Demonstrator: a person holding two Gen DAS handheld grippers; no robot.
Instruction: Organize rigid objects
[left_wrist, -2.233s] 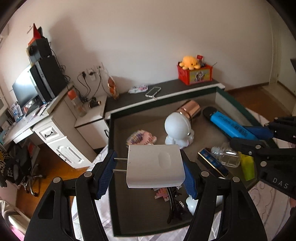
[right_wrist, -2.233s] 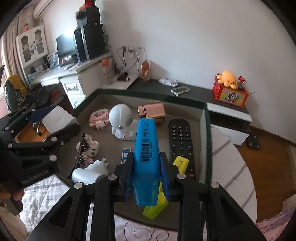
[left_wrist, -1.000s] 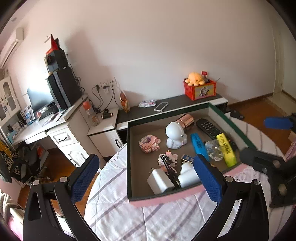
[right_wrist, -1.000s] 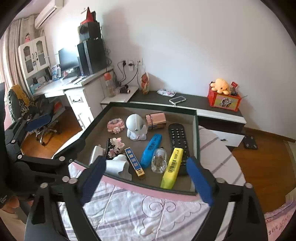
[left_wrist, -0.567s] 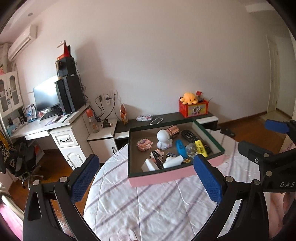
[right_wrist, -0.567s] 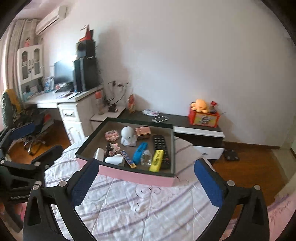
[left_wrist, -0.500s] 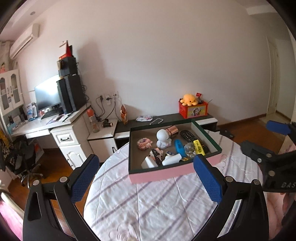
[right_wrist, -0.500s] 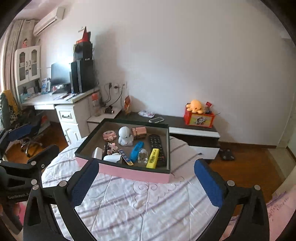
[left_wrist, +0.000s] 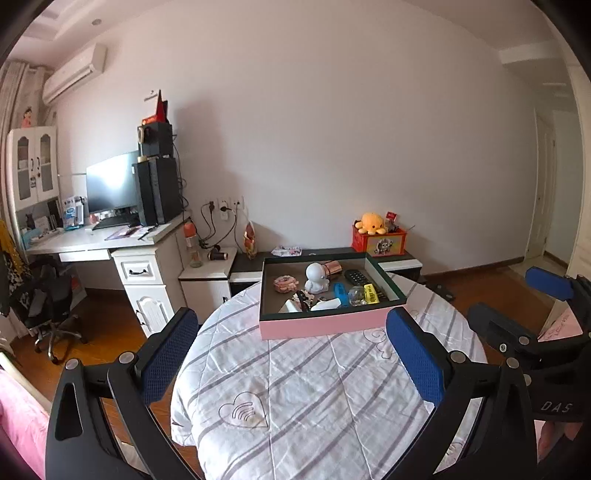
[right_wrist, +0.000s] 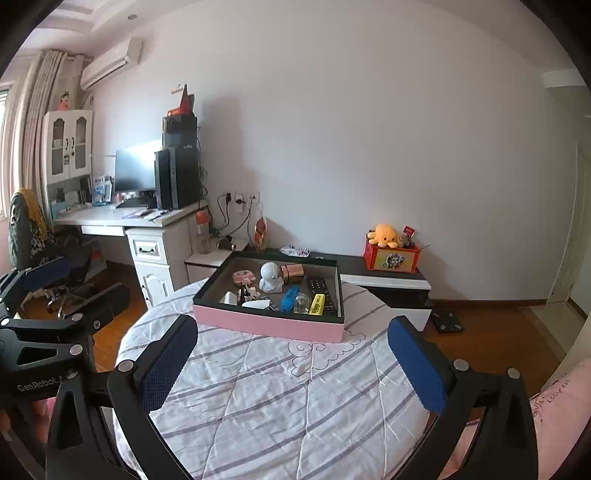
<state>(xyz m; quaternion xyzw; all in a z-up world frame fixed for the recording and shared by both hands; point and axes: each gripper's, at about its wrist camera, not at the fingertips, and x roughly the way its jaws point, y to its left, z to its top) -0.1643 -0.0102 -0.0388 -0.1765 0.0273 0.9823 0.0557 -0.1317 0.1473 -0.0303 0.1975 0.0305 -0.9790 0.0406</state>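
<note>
Left gripper (left_wrist: 291, 354) wide apart, empty, above striped quilted cover (left_wrist: 314, 391); pink-sided tray (left_wrist: 321, 325) well ahead — white figurine (left_wrist: 317, 277), blue marker (left_wrist: 340, 291), yellow marker (left_wrist: 371, 293), remote (left_wrist: 355, 276) inside; right gripper (left_wrist: 517, 306) at right edge, also spread.

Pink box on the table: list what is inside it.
The pink box holds a white figurine, black remote, blue and yellow bars, a copper can. Its near wall hides the front floor.
</note>
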